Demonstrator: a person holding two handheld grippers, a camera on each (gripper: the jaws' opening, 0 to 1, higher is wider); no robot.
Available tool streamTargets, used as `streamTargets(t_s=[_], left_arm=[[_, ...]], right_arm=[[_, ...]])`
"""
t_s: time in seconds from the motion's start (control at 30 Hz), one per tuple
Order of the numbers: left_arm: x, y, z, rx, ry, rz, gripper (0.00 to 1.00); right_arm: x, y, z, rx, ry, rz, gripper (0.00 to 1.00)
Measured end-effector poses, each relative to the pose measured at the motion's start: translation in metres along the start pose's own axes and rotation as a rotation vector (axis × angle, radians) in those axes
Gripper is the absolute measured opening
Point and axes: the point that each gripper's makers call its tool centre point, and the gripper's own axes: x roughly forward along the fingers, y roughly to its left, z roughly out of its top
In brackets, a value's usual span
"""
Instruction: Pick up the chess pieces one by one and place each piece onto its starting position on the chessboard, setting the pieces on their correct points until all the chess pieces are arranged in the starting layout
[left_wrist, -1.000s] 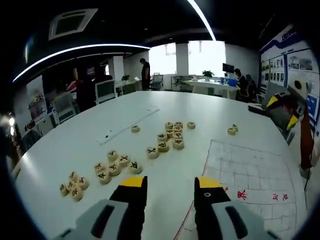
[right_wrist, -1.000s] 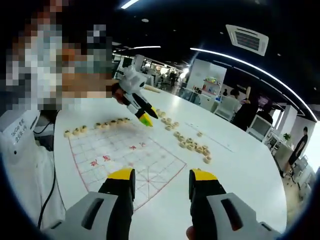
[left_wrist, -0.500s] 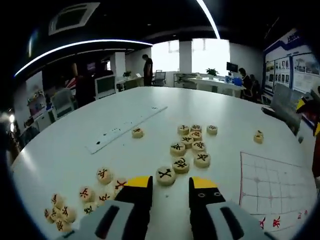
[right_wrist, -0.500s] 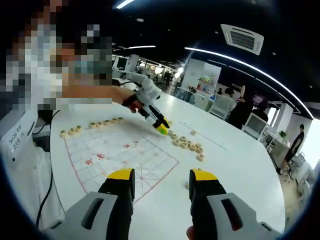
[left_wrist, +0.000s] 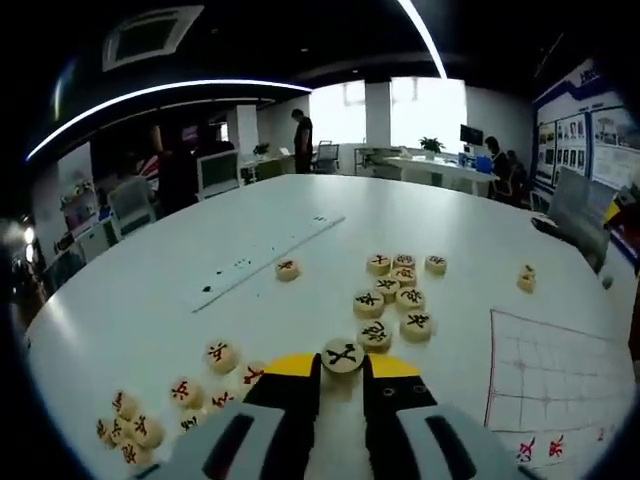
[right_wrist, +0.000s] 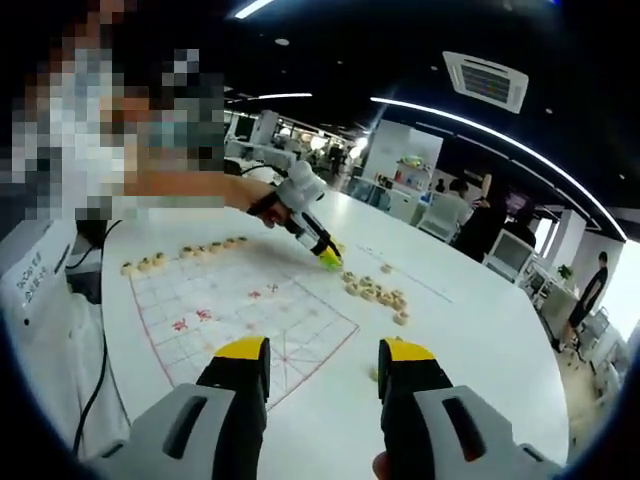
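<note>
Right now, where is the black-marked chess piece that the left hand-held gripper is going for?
In the left gripper view, the black-marked piece sits on the white table at the tips of the left hand-held gripper, just nearer than the loose cluster, left of the chessboard.

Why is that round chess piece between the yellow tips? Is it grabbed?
Nearly: the left hand-held gripper has its jaws close around the chess piece, lying flat.

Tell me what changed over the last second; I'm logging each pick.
The left tool moved from the board's edge to the loose pieces and narrowed its jaws around a black-marked piece; lift not yet shown. The right tool stays open above the table; the chessboard is unchanged.
</note>
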Motion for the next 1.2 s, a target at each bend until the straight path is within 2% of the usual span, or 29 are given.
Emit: streamTargets(t_s=[0.13,0.2,0.23,0.37,0.53,0.57,0.63,0.7,0.8,1.1,1.2], left_arm=[[-0.035,-0.008,0.001,0.014,-0.018,-0.003,0.19],[-0.054,-0.018,-0.005,0.034,-0.01,-0.008,0.19],[-0.057,-0.019,-0.007,0.038,-0.008,-0.01,0.19],[-0.099,-0.042,-0.019,0.068,-0.011,-0.035,0.19],[-0.144,-0.07,-0.038,0.06,-0.017,-0.066,0.19],[-0.146,-0.072,-0.04,0.06,-0.016,-0.067,0.19],[-0.165,-0.086,-0.054,0.052,-0.013,-0.078,0.19],[-0.178,-0.1,-0.07,0.046,0.003,-0.089,0.19],[-0.191,-0.11,-0.085,0.047,0.021,-0.094,0.19],[-0.224,-0.134,-0.118,-0.001,0.049,-0.102,0.19],[-0.229,-0.14,-0.123,-0.004,0.06,-0.112,0.19]], right_arm=[[0.001,0.003,0.002,-0.003,-0.003,0.009,0.44],[0.002,0.005,0.003,-0.005,-0.005,0.017,0.44],[0.003,0.007,0.003,-0.006,-0.006,0.023,0.45],[0.006,0.022,0.007,-0.018,-0.019,0.081,0.5],[0.009,0.032,0.011,-0.037,-0.024,0.117,0.5],[0.009,0.032,0.011,-0.038,-0.024,0.119,0.5],[0.011,0.035,0.012,-0.042,-0.025,0.13,0.5],[0.012,0.035,0.012,-0.042,-0.024,0.134,0.5],[0.013,0.035,0.011,-0.044,-0.018,0.134,0.5],[0.016,0.036,0.01,-0.044,-0.015,0.139,0.5],[0.017,0.037,0.01,-0.045,-0.016,0.145,0.51]])
